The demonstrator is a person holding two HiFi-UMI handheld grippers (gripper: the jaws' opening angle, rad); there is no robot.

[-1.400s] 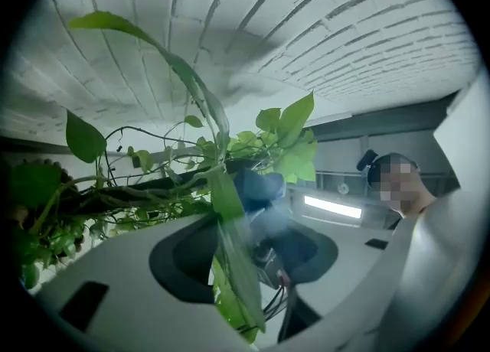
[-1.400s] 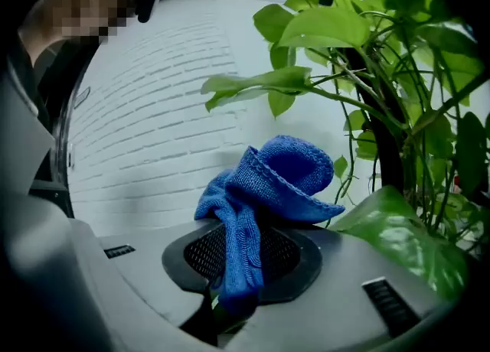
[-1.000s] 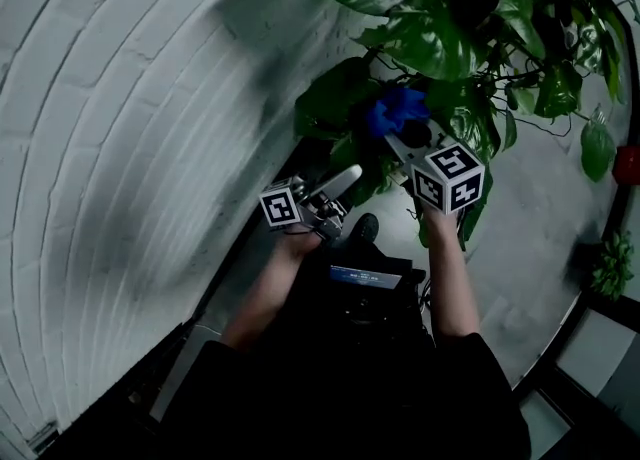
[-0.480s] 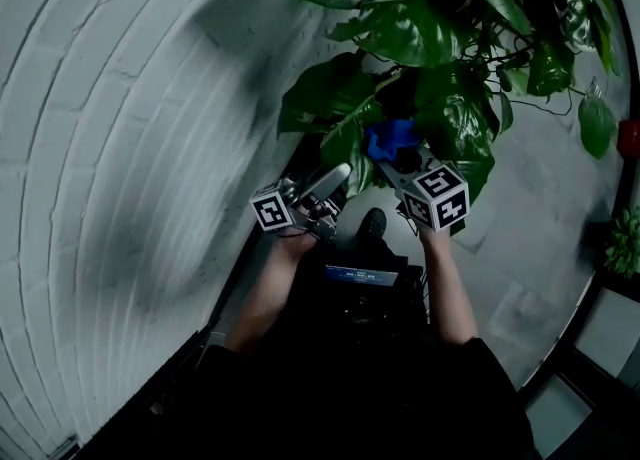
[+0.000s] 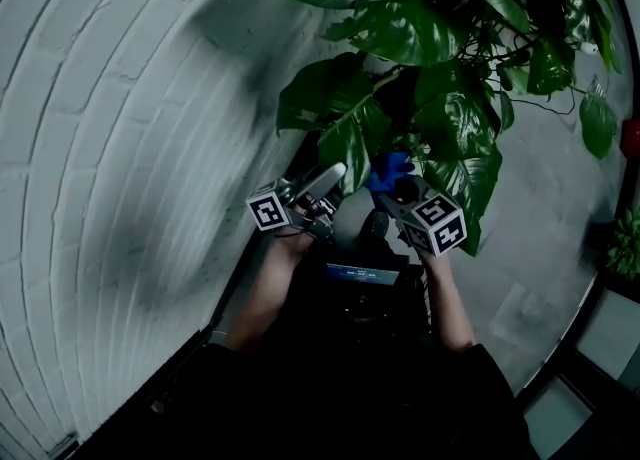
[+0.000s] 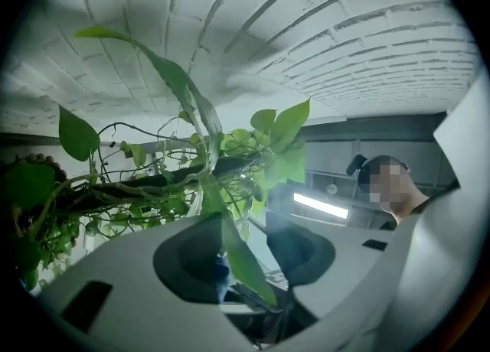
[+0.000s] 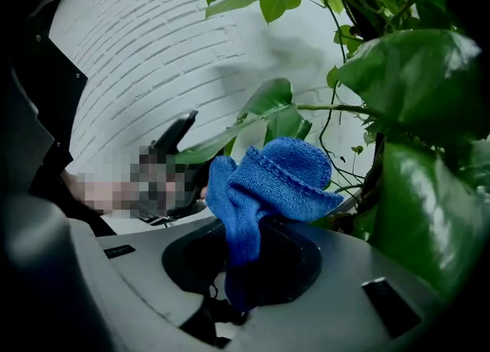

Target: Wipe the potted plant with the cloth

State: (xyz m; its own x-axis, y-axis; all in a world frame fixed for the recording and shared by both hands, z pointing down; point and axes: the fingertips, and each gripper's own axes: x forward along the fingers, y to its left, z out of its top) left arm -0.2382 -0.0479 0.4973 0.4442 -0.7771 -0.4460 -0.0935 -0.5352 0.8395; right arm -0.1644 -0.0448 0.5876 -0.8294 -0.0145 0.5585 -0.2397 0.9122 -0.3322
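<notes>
Blue microfibre cloth [image 7: 268,178] bunches up out of the right hand-held gripper [image 7: 245,257], whose jaws are closed tight on its lower fold. It is soft, light and floppy, so it holds best by a gathered wad like this one, with the loose top left free to do the wiping.

The glossy-leaved green potted plant [image 5: 440,38] stands against the white-painted brick wall [image 5: 120,128], straight ahead of both hand-held grippers. Its leaves are thin, bendy and easy to tear, on slender stems. They want support near the tip or under the blade, and no pulling.

The left hand-held gripper [image 6: 254,260] stands partly open, with one long narrow green leaf [image 6: 244,265] running up between its jaws. A gap shows on the leaf's right side. Whether the leaf leans on the other pad is hard to tell.

The head view shows the two hand-held grippers close together under the foliage, but not their jaws. Each gripper view shows its own jaws and what lies between them. None of the views shows the pot.
</notes>
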